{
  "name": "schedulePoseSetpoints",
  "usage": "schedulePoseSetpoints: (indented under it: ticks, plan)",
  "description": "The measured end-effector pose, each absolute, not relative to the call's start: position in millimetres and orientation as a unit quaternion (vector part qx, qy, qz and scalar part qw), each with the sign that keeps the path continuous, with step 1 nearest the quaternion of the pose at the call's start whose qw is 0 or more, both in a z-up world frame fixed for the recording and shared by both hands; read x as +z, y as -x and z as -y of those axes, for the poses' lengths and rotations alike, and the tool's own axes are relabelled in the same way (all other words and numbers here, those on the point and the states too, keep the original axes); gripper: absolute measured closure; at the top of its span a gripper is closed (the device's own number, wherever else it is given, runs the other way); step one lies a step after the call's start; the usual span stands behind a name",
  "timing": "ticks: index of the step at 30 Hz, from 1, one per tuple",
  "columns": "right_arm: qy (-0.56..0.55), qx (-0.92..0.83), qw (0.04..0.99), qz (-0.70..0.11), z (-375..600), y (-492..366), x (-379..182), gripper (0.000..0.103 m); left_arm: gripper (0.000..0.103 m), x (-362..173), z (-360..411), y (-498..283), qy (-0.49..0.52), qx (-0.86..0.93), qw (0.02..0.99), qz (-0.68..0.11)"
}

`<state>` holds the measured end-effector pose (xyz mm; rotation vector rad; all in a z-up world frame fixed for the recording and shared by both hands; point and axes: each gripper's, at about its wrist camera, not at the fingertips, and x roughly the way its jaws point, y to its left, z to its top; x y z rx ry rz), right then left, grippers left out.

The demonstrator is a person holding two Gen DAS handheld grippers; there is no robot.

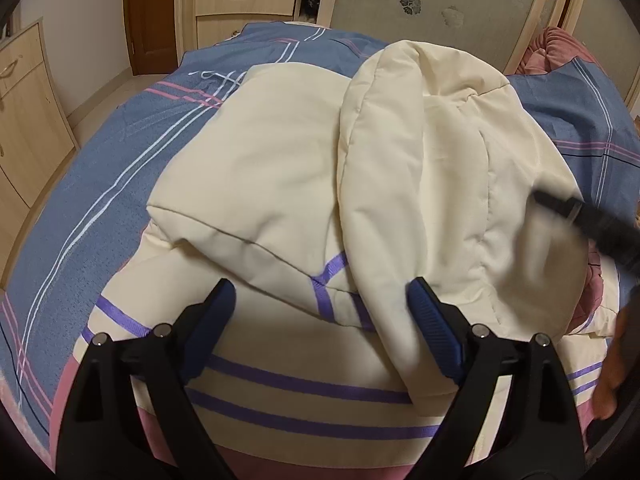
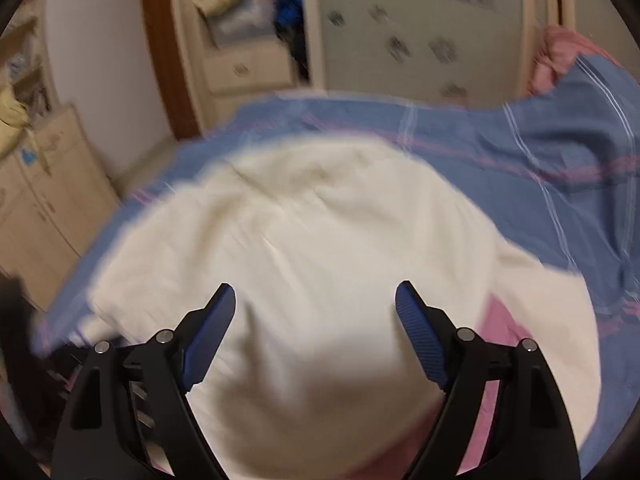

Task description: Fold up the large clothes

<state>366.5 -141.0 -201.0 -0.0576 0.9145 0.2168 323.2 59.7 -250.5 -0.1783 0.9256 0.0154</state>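
Left wrist view: the cream jacket (image 1: 360,184) lies on the bed (image 1: 112,184), one sleeve (image 1: 400,200) folded across its body, so folding looks partway done. The left gripper (image 1: 322,300) hovers spread wide, empty.

Right wrist view, blurred: the right gripper (image 2: 316,300) gapes above the jacket, gripping nothing.

One cream padded jacket (image 1: 420,168) lies on one bed with a blue striped cover (image 1: 120,152). Two black claws with blue finger pads show: the left claw (image 1: 320,312) and the right claw (image 2: 316,308), two fingers each. One pink cushion (image 1: 560,48) sits at the bed's far corner. One pale wooden drawer cabinet (image 1: 28,112) stands beside the bed.
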Motion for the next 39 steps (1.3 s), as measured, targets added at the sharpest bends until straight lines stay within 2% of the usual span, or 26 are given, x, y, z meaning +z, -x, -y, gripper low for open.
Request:
schedulePoseSetpoints:
  ticks: [1,3,8,12,15,17,20,25,28,30,31,35,39]
  plan:
    - [0.03,0.111,0.876,-0.467,145.7,-372.3,-223.9,0.02,0.01,-251.1,-58.8,-323.3,0.086,0.004,0.89,-0.447]
    - [0.002,0.13,0.884,-0.448,156.9,-370.9,-234.8,0.019,0.01,-251.5,-57.0,-324.2,0.083,-0.004,0.89,-0.449]
    - [-0.078,0.155,0.905,-0.387,181.6,-327.2,-197.1,0.019,0.01,-236.8,-62.7,-316.1,0.085,-0.007,0.903,-0.42]
    - [-0.047,0.122,0.908,-0.399,193.5,-301.5,-199.5,0.019,0.01,-225.3,-61.6,-309.7,0.077,-0.005,0.914,-0.397]
    - [-0.025,0.109,0.888,-0.446,194.1,-304.1,-241.7,0.019,0.01,-239.8,-57.4,-318.4,0.074,-0.003,0.9,-0.429]
    - [-0.016,0.105,0.891,-0.442,189.8,-308.1,-254.0,0.015,0.009,-251.8,-54.8,-324.5,0.072,0.004,0.89,-0.45]
    - [0.005,0.097,0.892,-0.441,182.6,-305.9,-245.3,0.016,0.009,-250.2,-55.8,-322.5,0.069,0.005,0.892,-0.446]
    - [-0.015,0.068,0.918,-0.391,206.7,-265.6,-204.7,0.016,0.009,-224.7,-68.3,-306.3,0.062,-0.017,0.912,-0.405]
    - [-0.017,0.021,0.908,-0.418,228.5,-260.9,-219.8,0.015,0.009,-232.6,-70.5,-310.3,0.066,-0.029,0.904,-0.421]
    - [-0.026,0.007,0.876,-0.482,241.3,-274.8,-259.6,0.015,0.009,-249.0,-64.7,-319.3,0.061,-0.019,0.89,-0.452]
    - [-0.036,0.017,0.871,-0.49,243.9,-273.1,-275.5,0.011,0.008,-256.0,-62.0,-323.3,0.057,-0.013,0.886,-0.461]
    - [-0.057,0.036,0.874,-0.481,250.3,-257.0,-261.0,0.009,0.008,-249.7,-53.2,-319.0,0.045,-0.014,0.891,-0.451]
    - [-0.097,0.066,0.871,-0.476,269.1,-204.1,-244.8,0.008,0.008,-225.0,-61.9,-294.8,0.047,-0.023,0.904,-0.425]
